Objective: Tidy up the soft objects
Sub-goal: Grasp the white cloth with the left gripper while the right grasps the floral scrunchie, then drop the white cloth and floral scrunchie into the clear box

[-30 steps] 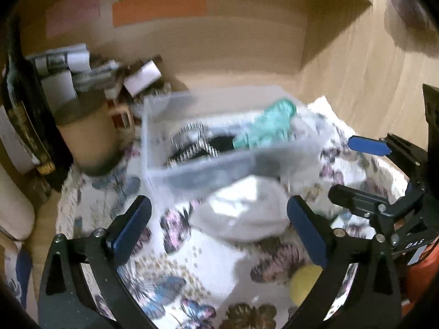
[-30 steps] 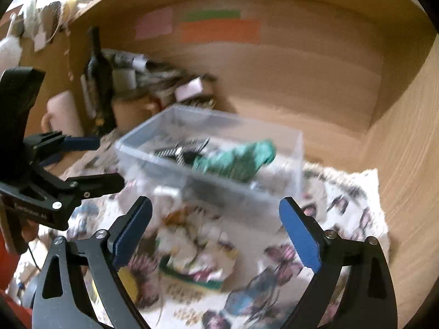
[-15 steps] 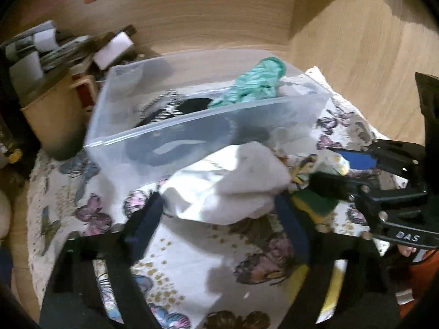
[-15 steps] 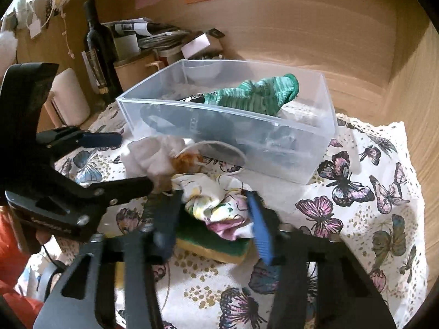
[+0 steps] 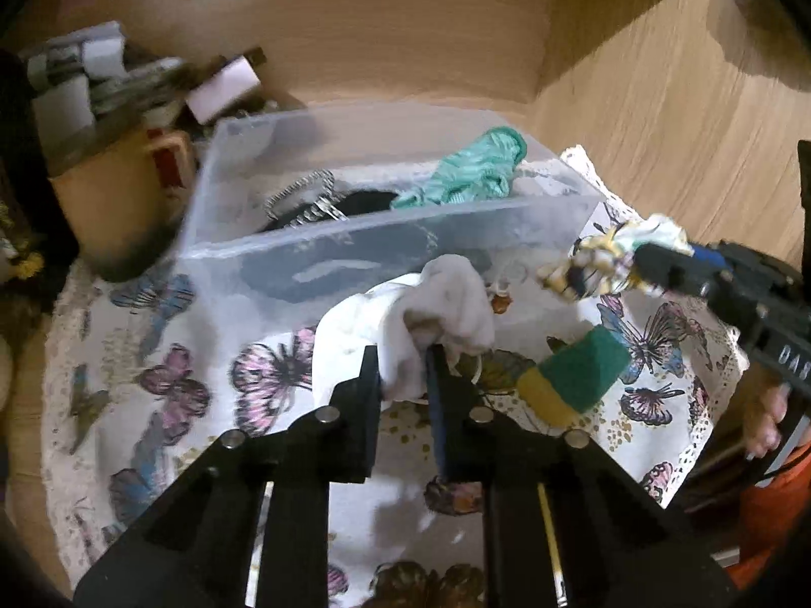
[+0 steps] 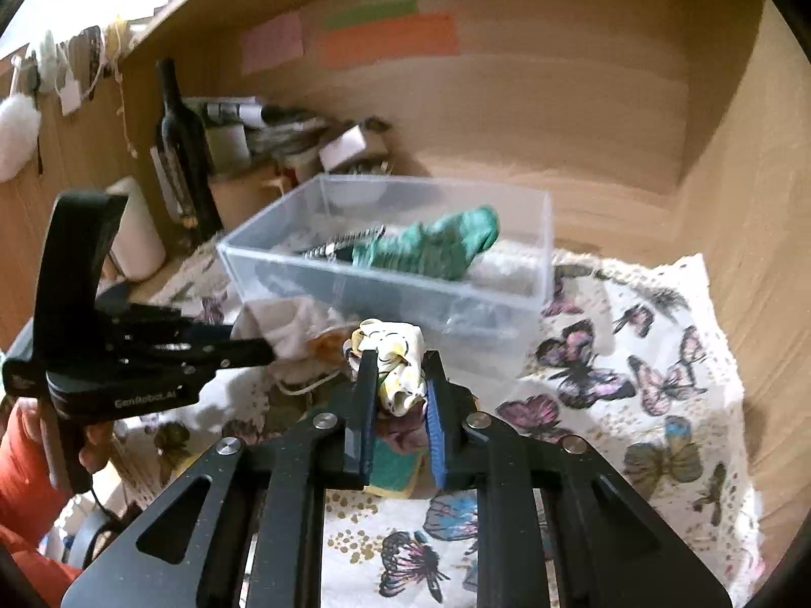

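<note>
My left gripper [image 5: 403,354] is shut on a white cloth [image 5: 446,299] and holds it just in front of the clear plastic bin [image 5: 385,233]. My right gripper [image 6: 398,359] is shut on a yellow patterned cloth [image 6: 400,354], lifted above the table; this cloth also shows in the left wrist view [image 5: 603,258]. The bin [image 6: 385,278] holds a teal sock [image 6: 431,248], a black item and a striped item. The white cloth also shows in the right wrist view [image 6: 284,324], at the left gripper's tip.
A green and yellow sponge [image 5: 578,375] lies on the butterfly tablecloth [image 5: 177,390] under the right gripper. A dark bottle [image 6: 177,152], a brown container [image 5: 111,202] and stacked papers stand at the back left. Wooden walls close the back and right.
Both grippers went from open to shut, each taking a cloth. The right gripper lifted the patterned cloth off the sponge. The left gripper raised the white cloth toward the bin.
</note>
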Tool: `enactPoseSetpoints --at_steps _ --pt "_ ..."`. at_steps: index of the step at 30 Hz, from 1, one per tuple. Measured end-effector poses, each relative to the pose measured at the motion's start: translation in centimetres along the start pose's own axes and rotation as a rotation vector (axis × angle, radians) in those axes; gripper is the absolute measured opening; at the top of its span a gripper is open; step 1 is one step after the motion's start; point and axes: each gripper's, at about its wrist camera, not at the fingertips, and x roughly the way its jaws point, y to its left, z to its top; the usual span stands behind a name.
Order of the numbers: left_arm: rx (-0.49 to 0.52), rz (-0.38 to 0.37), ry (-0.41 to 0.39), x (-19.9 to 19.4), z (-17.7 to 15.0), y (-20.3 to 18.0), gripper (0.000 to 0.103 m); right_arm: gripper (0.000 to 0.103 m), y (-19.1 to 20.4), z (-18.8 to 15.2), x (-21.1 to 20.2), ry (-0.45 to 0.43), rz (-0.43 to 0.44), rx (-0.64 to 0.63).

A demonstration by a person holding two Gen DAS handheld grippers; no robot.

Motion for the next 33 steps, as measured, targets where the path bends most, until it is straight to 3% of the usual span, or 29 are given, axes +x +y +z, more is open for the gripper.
enactPoseSetpoints --at_steps 6,14,21,26,33 --pt "-0.01 0.014 -0.066 -3.3 0.5 0.3 0.016 0.015 -0.5 1.3 -2.2 -0.079 -0.026 0.004" --pt "-0.008 0.068 -0.22 -8.6 2.5 0.7 0.016 0.015 -0.6 3.2 -4.5 -0.187 -0.056 0.01" --pt "-0.041 0.131 -0.318 -9.2 5.6 1.8 0.017 0.015 -0.8 5.1 -4.9 -0.259 -0.074 0.018" --pt "-0.039 0.17 -0.325 -7.3 7.4 2.2 0.017 0.015 -0.8 5.8 -3.5 -0.248 -0.091 0.019" --pt "-0.061 0.16 -0.214 -1.2 9.0 3.2 0.017 0.015 -1.5 6.7 0.0 -0.197 -0.096 0.042"
